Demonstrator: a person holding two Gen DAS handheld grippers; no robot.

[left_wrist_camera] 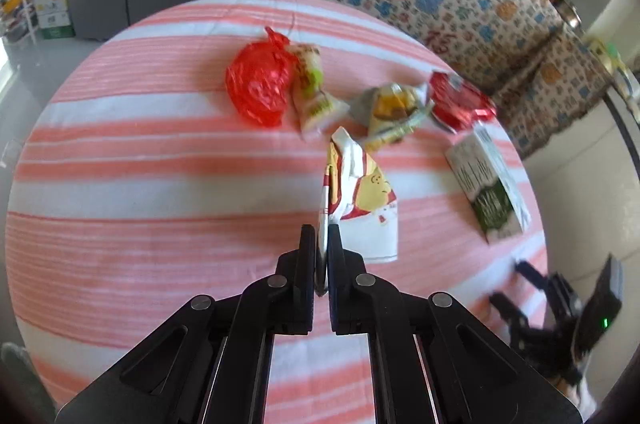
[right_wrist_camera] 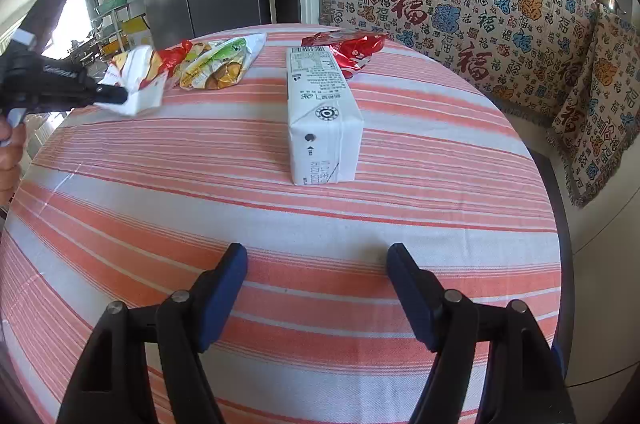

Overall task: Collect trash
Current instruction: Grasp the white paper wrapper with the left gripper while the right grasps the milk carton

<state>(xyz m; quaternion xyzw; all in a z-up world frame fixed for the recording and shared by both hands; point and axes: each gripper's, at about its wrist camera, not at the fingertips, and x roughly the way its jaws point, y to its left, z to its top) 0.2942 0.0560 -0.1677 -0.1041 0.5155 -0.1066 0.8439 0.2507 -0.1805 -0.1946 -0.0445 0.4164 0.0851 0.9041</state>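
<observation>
On a round table (right_wrist_camera: pixel 280 224) under a pink and white striped cloth, the left gripper (left_wrist_camera: pixel 323 236) is clenched on the lower edge of a white wrapper with a yellow cartoon figure (left_wrist_camera: pixel 360 192), which hangs in front of its fingers. The left wrist view alone shows a crumpled red plastic bag (left_wrist_camera: pixel 258 88) at the far side, touching a pale snack packet (left_wrist_camera: pixel 314 92). The right gripper (right_wrist_camera: pixel 316 256) hovers with its jaws spread and nothing between them. Its view shows the end face of a white carton (right_wrist_camera: pixel 322 112) lying straight ahead, apart from its fingertips; the left view shows the carton's green-printed side. Beyond the carton lies a red foil packet (right_wrist_camera: pixel 352 48), and to its left a yellow and green snack bag (right_wrist_camera: pixel 218 64). Behind the table hangs a patterned cloth (right_wrist_camera: pixel 460 4).
</observation>
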